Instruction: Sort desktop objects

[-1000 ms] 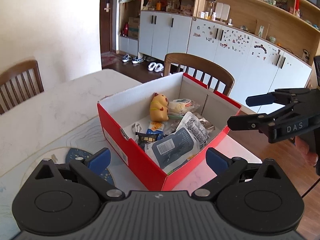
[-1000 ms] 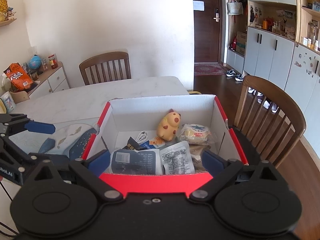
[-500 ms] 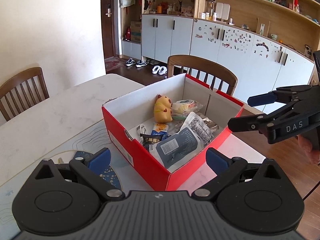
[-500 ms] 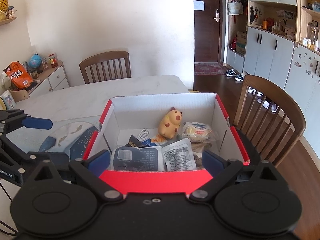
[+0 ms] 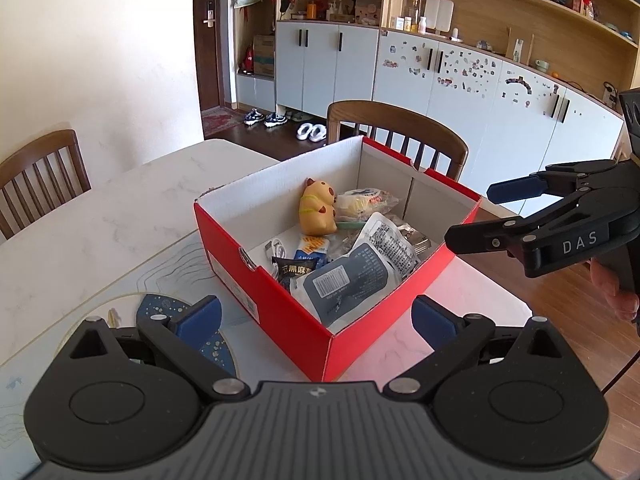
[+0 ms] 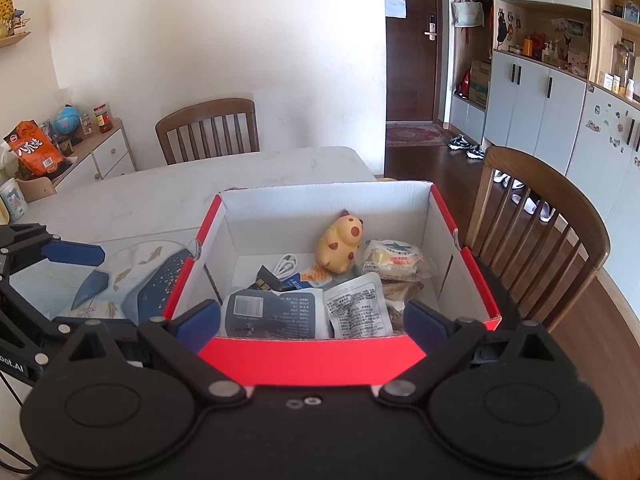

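Left wrist view: the marble surface (image 5: 120, 220) is shown carrying a red box (image 5: 280, 300) filled with packets and a yellow toy (image 5: 318, 212); left gripper (image 5: 316, 316) and right gripper (image 5: 476, 216) are held open, empty.

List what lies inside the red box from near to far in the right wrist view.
Dark blue packet → black sachet → white cable → yellow toy, all inside the red box.
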{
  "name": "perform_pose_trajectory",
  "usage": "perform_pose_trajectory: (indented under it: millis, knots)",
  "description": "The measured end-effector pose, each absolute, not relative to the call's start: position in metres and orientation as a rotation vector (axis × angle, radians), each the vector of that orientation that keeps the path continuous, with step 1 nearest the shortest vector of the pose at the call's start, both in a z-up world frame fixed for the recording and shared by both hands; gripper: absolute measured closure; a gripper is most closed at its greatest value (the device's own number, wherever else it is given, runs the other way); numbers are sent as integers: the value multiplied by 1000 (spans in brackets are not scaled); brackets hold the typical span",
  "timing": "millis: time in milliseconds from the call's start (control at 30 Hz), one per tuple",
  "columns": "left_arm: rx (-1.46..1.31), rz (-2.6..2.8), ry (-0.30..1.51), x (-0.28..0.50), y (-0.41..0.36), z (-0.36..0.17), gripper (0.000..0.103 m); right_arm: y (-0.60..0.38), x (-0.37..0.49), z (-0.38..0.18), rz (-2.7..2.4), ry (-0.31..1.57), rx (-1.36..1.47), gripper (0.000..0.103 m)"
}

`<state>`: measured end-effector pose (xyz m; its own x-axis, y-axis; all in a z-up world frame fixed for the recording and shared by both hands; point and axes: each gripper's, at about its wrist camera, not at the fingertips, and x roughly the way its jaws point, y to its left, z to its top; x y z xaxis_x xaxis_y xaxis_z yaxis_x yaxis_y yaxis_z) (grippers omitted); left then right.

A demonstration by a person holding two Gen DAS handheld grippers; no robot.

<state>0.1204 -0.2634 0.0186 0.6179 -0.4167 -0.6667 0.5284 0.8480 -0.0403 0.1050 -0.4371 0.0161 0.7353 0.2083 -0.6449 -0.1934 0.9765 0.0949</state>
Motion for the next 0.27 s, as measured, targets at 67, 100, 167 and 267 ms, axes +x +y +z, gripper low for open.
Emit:
perform_pose_trajectory:
  millis: [67, 100, 167, 267]
  knots:
    - [163, -551, 728, 121, -263, 18, 1, -437, 105, 16, 219, 710, 21, 4]
    - [165, -552, 727, 121, -264, 18, 1, -437, 105, 16, 218, 710, 21, 4]
    - [167, -552, 726, 120, -263, 18, 1, -437, 106, 16, 216, 710, 22, 4]
    - [156, -560, 734, 122, -263, 18, 1, -436, 106, 16, 210, 709, 24, 4]
